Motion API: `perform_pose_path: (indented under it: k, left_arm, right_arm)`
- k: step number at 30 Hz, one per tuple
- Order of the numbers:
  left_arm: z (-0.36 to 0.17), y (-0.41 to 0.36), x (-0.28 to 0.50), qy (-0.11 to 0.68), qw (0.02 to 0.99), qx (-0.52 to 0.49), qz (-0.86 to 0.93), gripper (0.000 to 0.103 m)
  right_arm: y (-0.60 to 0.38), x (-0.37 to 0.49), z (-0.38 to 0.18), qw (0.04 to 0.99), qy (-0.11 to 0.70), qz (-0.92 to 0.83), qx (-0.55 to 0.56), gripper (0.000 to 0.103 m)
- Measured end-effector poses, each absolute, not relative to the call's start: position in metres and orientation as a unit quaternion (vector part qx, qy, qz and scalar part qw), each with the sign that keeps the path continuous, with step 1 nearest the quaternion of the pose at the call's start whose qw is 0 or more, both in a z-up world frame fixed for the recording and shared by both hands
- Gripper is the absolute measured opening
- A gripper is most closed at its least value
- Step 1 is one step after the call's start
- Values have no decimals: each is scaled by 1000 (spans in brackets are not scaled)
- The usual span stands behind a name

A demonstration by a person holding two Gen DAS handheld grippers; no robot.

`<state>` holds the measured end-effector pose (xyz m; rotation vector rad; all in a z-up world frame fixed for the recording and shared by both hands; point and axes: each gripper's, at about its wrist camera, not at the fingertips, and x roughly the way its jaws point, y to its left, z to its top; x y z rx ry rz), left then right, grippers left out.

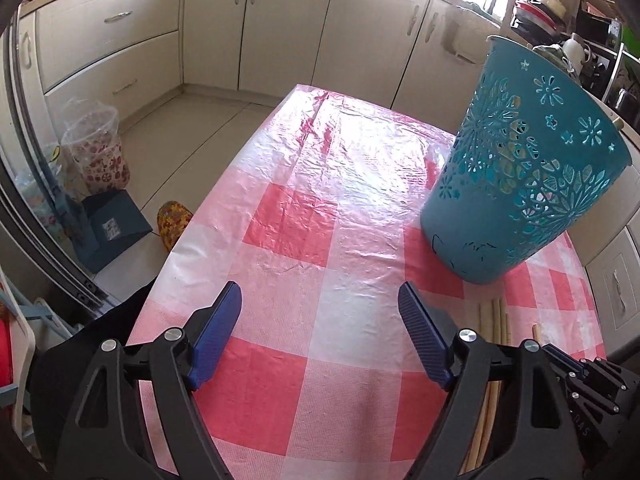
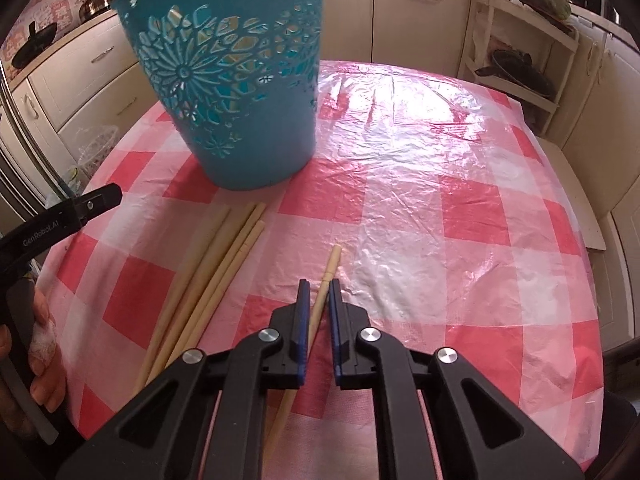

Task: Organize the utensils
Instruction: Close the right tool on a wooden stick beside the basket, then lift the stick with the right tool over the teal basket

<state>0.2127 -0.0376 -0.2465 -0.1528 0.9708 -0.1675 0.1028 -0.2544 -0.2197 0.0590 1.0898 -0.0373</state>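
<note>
Chopstick (image 2: 325,280), single and pale wood, lies between our right gripper (image 2: 319,294) fingers, long axis running almost straight ahead along them, tipped slightly right at the far end. Jaws are nearly closed around it with thin gaps visible on each side, so we judge it bracketed but can't tell if it's actually clamped or lifted; the near end passes under the gripper body.

Four more chopsticks (image 2: 208,276) lie bundled just left of our right gripper, roughly parallel to the single one, far ends pointing at the base of the teal cut-out basket (image 2: 240,132). Basket stands ahead and left of the right gripper on the red-and-white checked tablecloth (image 2: 460,208), near the bundle's tips, and looks upright allowing for fisheye bend.

Left gripper (image 1: 320,312) is wide open and holds nothing, over bare tablecloth. From it the basket (image 1: 520,184) is ahead-right, and the chopsticks (image 1: 496,320) sit just right of its right finger.

Key relation as we judge it: basket mouth is high and ahead-left of the right gripper, while the stick lies flat along the fingers. So the drop needs a lift plus a tilt toward vertical. Right hand is the nearer one for it.
</note>
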Motion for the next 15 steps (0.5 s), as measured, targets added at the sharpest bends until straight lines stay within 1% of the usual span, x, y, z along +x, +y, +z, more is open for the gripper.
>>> perform_pose_path:
  k: [2, 8, 11, 15]
  left_arm:
    - [-247, -36, 213, 467, 877, -79, -83, 77]
    - [-246, -34, 212, 464, 877, -89, -83, 77]
    - [-246, -37, 212, 464, 878, -84, -85, 77]
    - [-246, -37, 213, 466, 877, -82, -87, 77]
  right_arm:
    - [-247, 102, -219, 854, 521, -2, 12, 7]
    - [-249, 102, -218, 846, 532, 2, 14, 8]
    - [-242, 101, -218, 848, 530, -10, -3, 7]
    - [-247, 99, -217, 849, 527, -12, 28, 6]
